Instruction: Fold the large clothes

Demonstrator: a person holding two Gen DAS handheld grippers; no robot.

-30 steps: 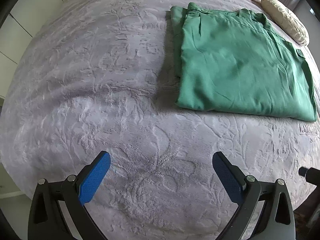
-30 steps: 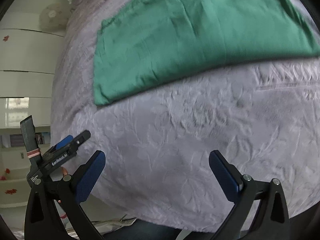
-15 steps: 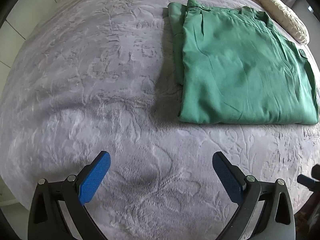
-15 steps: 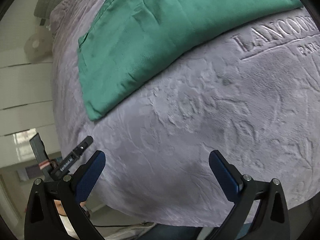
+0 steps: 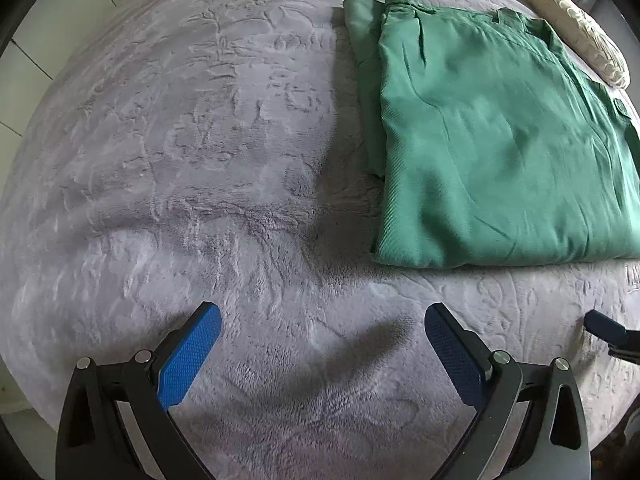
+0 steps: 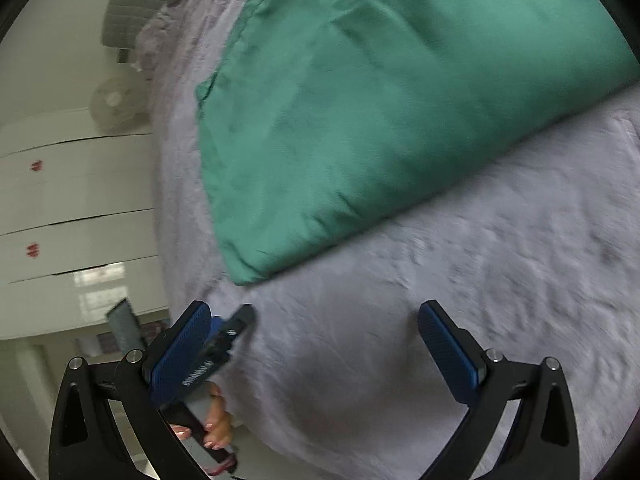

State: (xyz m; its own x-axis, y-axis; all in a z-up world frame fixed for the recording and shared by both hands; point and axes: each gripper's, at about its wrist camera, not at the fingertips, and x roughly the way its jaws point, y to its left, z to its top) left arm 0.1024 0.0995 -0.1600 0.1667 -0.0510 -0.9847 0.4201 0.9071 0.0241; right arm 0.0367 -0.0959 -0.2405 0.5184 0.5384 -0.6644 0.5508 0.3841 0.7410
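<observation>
Green garment [image 5: 500, 152] is cut off at right frame edge; in right wrist view it [image 6: 380, 100] and the blanket [image 6: 500, 280] are motion-blurred, garment top cropped.

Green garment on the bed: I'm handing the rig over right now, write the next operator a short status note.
Left gripper: open, empty, above the grey blanket, short of the garment.
Right gripper: open, empty, near the garment's corner.
Green garment: lies flat on the blanket, folded into a layered rectangle, neither gripper touching it.
Left to do: judge whether another fold is needed; if so, probably grip the near edge.
</observation>
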